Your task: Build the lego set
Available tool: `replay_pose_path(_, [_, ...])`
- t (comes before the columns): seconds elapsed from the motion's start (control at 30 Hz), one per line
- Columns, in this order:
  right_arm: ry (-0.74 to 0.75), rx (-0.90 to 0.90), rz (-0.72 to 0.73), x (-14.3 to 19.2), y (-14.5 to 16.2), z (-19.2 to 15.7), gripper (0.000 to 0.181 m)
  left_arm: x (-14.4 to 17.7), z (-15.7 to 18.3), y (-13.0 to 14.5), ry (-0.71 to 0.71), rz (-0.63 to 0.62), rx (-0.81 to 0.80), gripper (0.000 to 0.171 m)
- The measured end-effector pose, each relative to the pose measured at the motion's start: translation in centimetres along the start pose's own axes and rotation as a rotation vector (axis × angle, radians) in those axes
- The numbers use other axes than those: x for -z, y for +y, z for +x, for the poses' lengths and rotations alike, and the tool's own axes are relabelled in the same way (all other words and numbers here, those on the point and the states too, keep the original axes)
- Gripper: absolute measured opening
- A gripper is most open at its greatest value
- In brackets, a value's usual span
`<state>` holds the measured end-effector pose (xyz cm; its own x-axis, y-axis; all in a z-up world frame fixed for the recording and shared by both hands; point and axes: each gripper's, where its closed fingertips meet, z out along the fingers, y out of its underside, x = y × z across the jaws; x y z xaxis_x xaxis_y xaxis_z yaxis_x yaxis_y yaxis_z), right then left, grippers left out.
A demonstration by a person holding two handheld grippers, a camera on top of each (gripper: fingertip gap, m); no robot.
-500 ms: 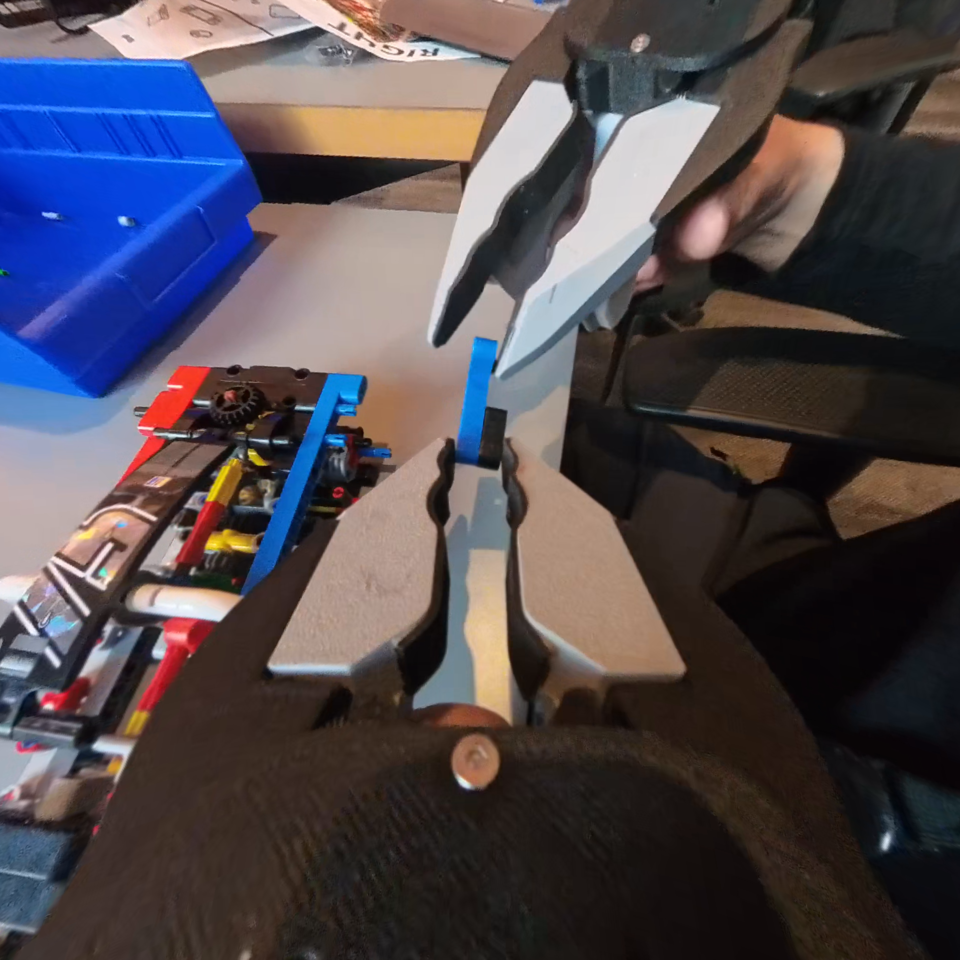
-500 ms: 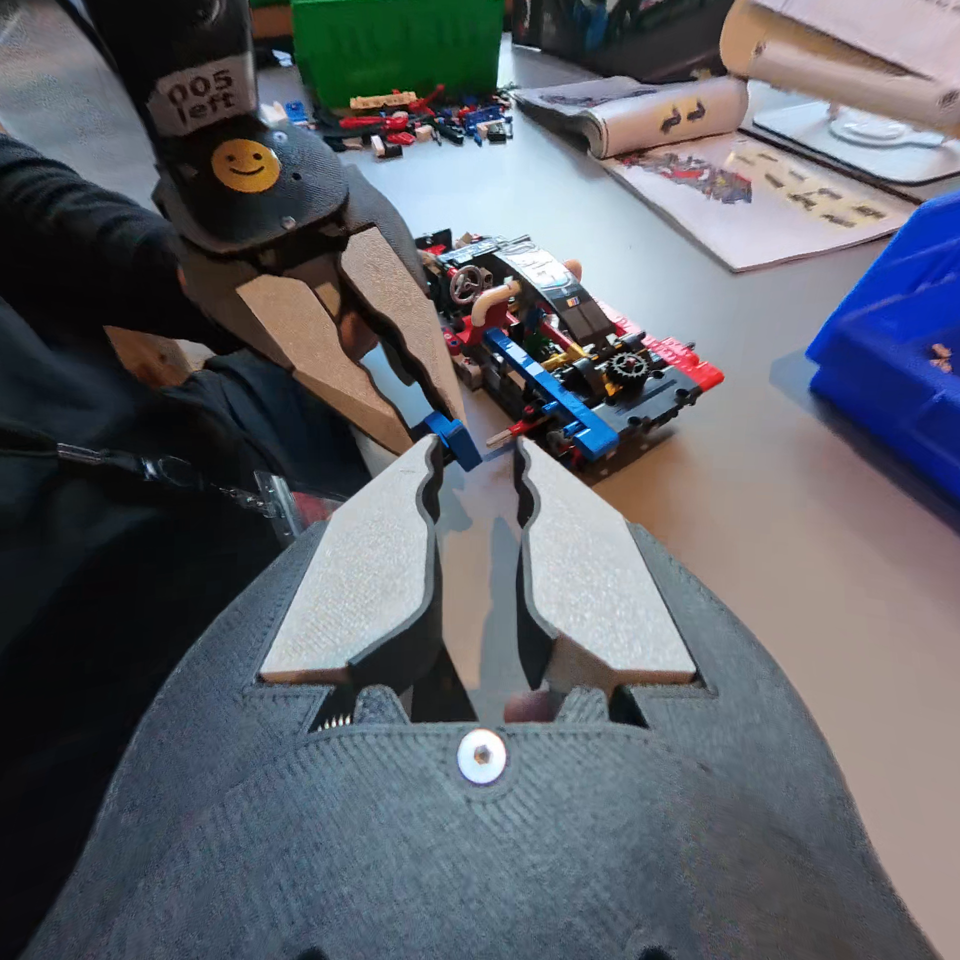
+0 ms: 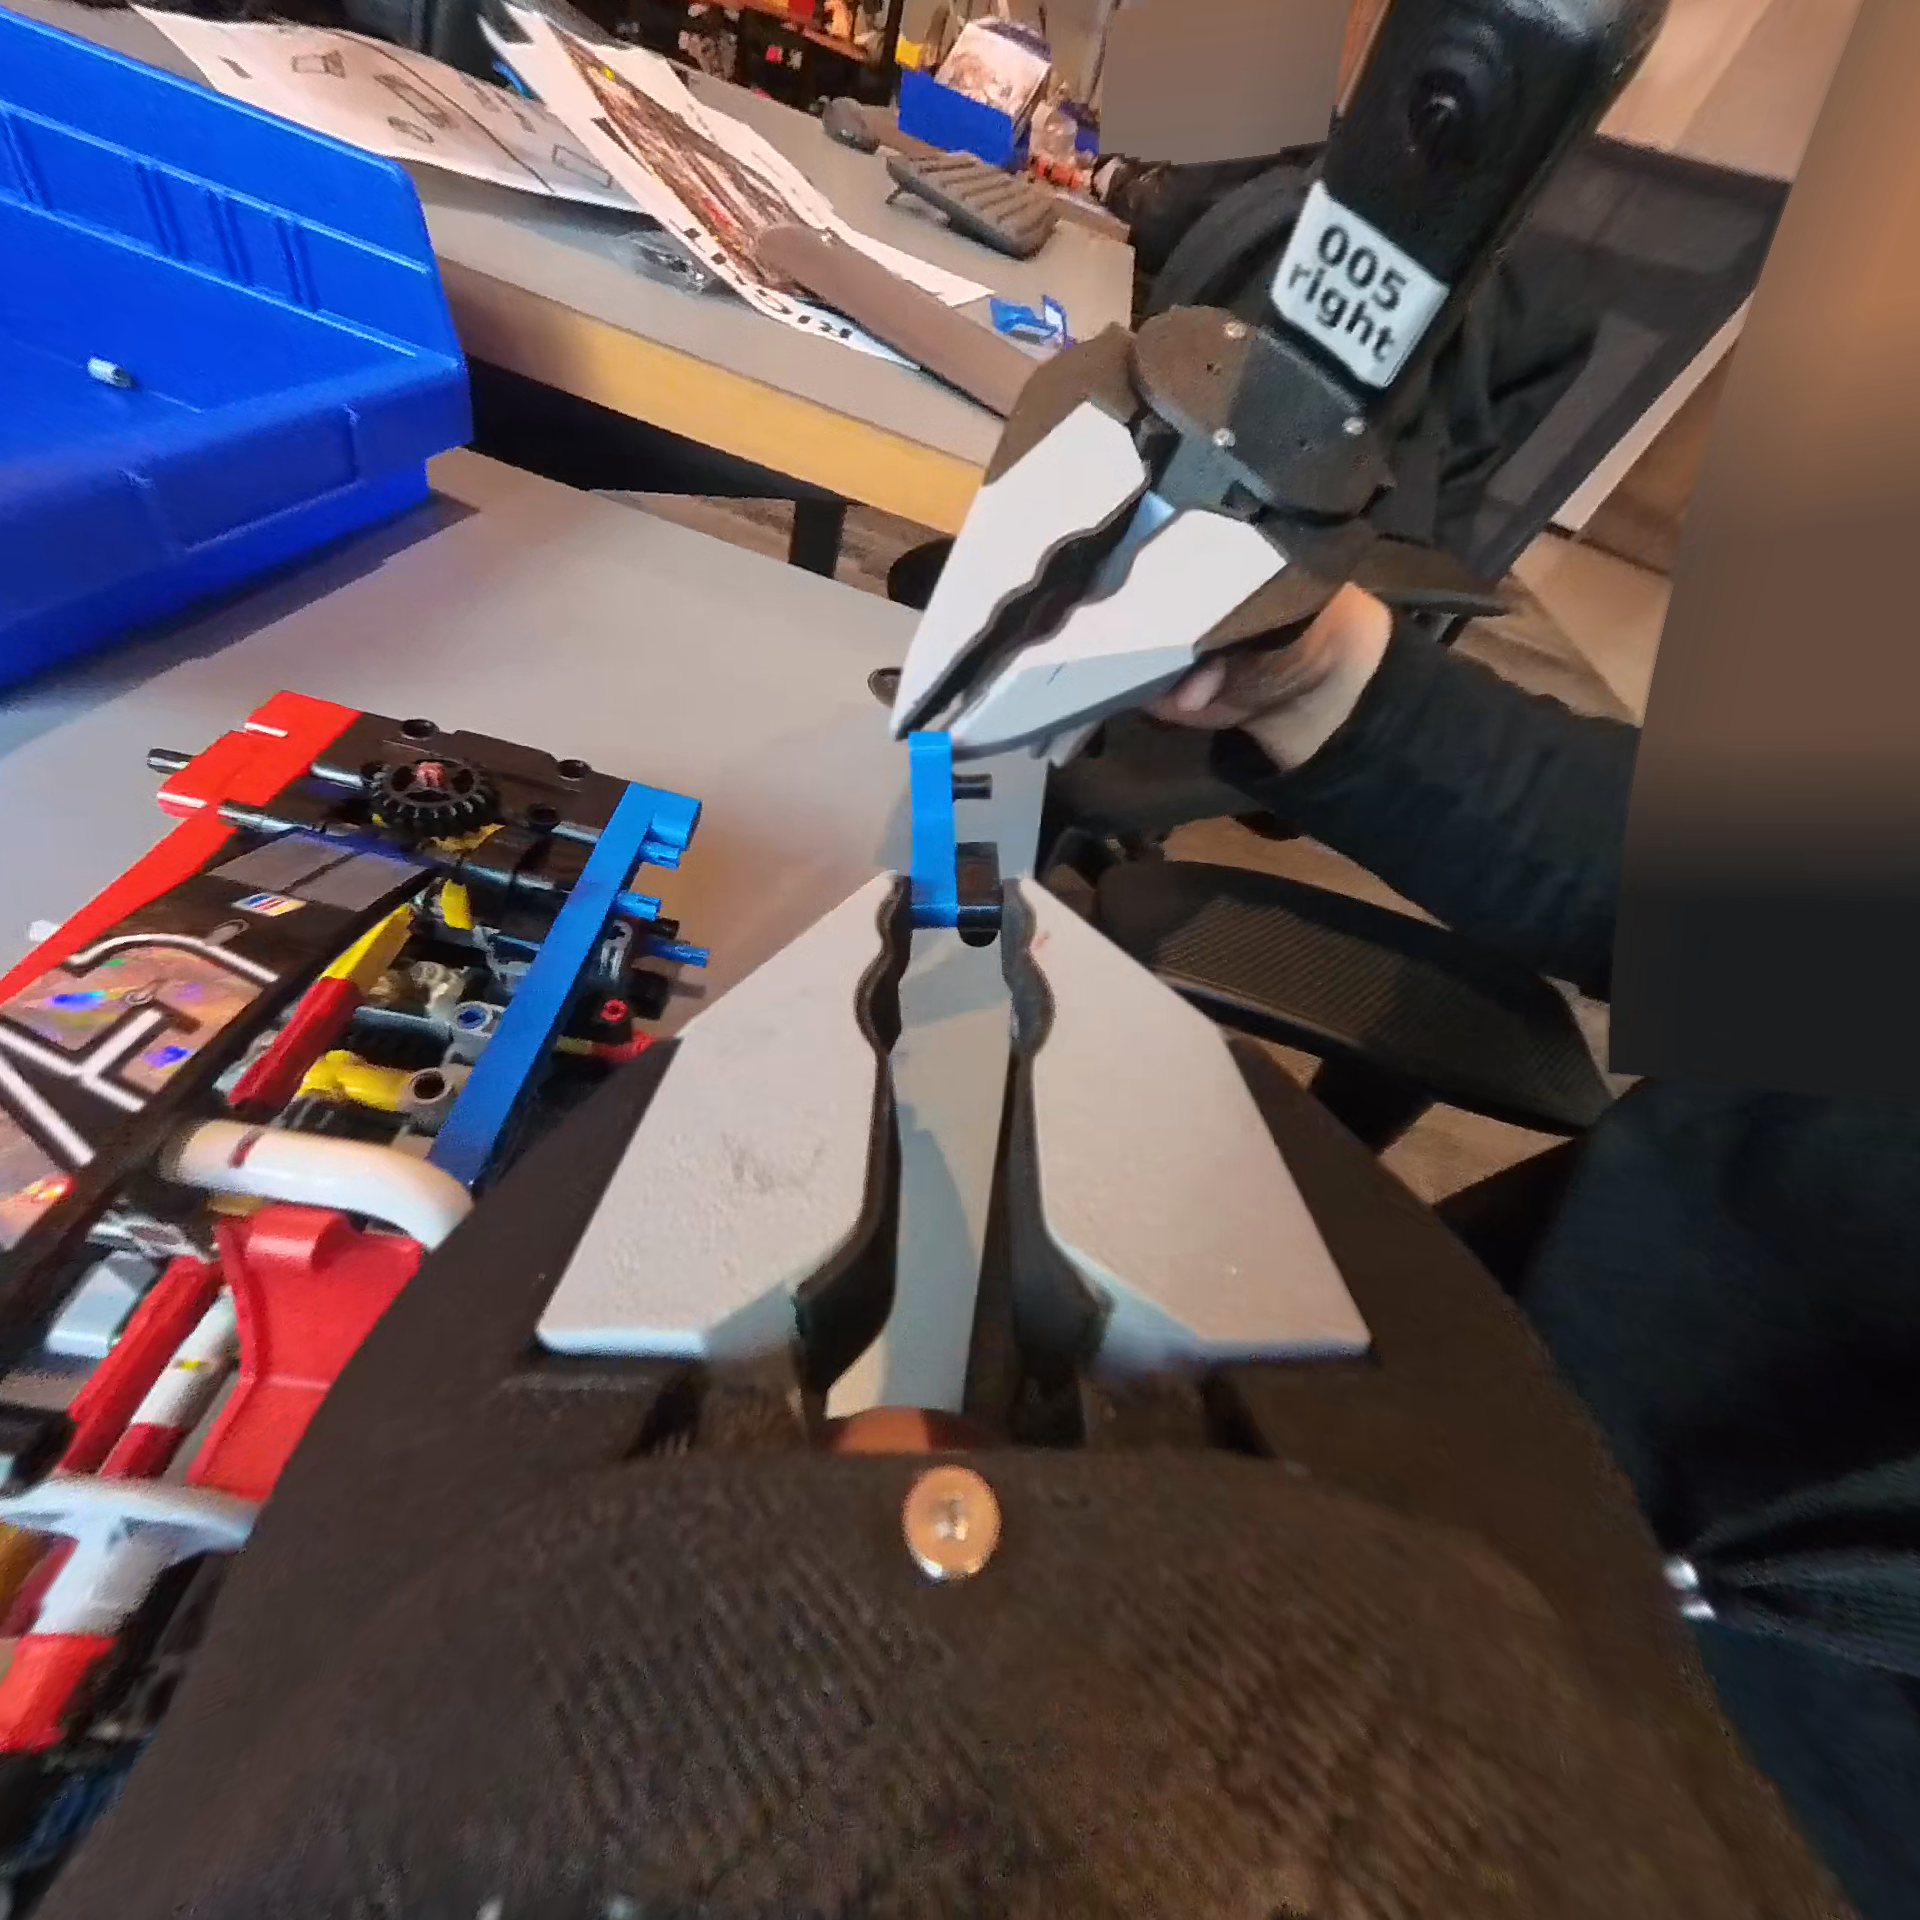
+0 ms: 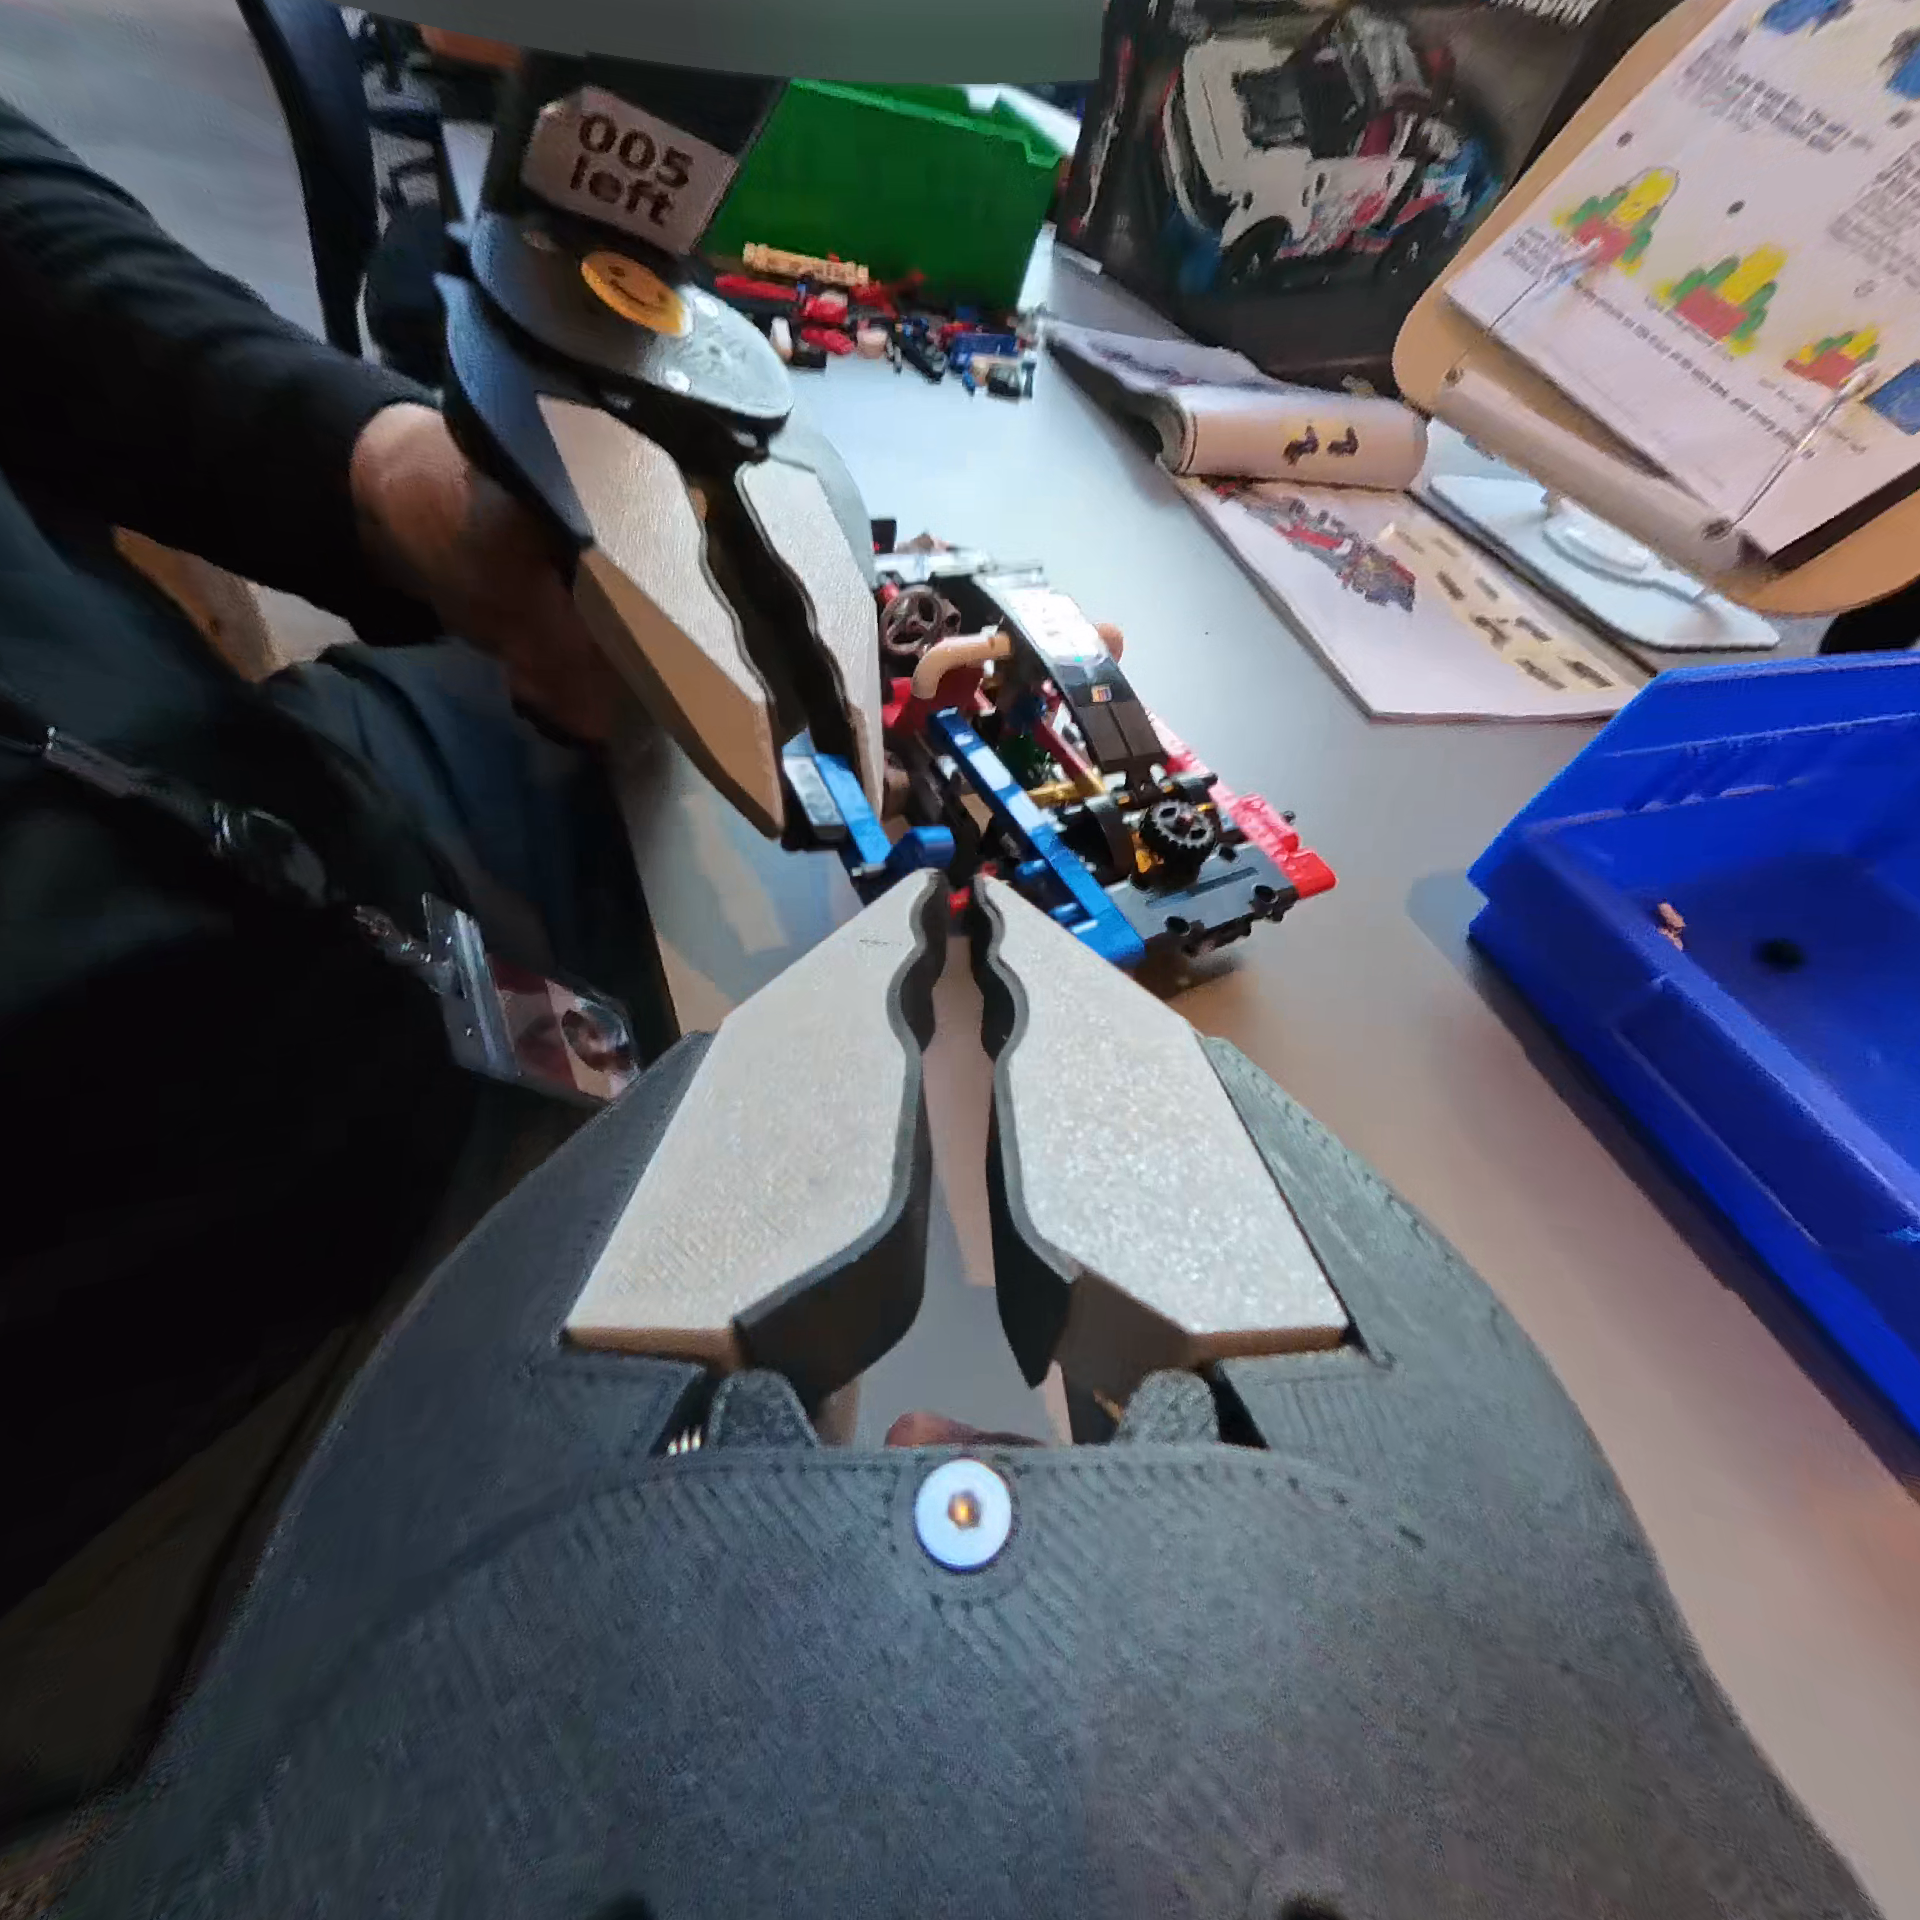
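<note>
Lego's small blue beam (image 3: 932,831), pinched at centre frame by the left gripper (image 3: 951,904), is now nipped at its top by the right gripper (image 3: 940,727), whose once-parted jaws have clenched, suggesting a handover or pin-press.

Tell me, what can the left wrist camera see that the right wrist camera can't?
Only the left wrist view shows the keyboard on the far desk and the mesh chair. Only the right wrist view shows the green bin, the loose pieces and the set's box. Both show the lego car, the blue bin, the left gripper pinching the blue beam, and the right gripper closed at its other end.
</note>
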<state>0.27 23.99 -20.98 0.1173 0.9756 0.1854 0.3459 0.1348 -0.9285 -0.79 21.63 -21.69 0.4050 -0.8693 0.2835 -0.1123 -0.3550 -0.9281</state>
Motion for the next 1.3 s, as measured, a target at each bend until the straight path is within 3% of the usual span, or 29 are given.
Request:
replay_pose_path(0.13, [-0.098, 0.011, 0.007, 0.5, -0.6, -1.4, 0.012, 0.2, 0.1, -0.5, 0.058, 0.035, 0.076, 0.014])
replay_pose_path(0.47, [-0.245, -0.190, 0.124, 0.8, -2.5, -1.2, 0.017, 1.0, 0.8, -1.5, 0.101, 0.123, 0.073, 0.014])
replay_pose_path(0.67, [-0.261, -0.285, 0.142, -0.1, -2.3, -1.9, 0.015, 1.1, 1.0, -1.9, 0.089, 0.162, 0.058, 0.014])
replay_pose_path(1.03, [-0.029, -0.120, 0.108, -2.5, -3.0, -1.5, 0.013, -1.2, -0.2, 0.6, -0.058, -0.016, 0.064, 0.014])
replay_pose_path(1.3, [0.259, 0.351, -0.083, -2.2, -2.0, -1.4, 0.012, -1.9, -0.3, 1.9, -0.084, -0.074, 0.156, 0.014])
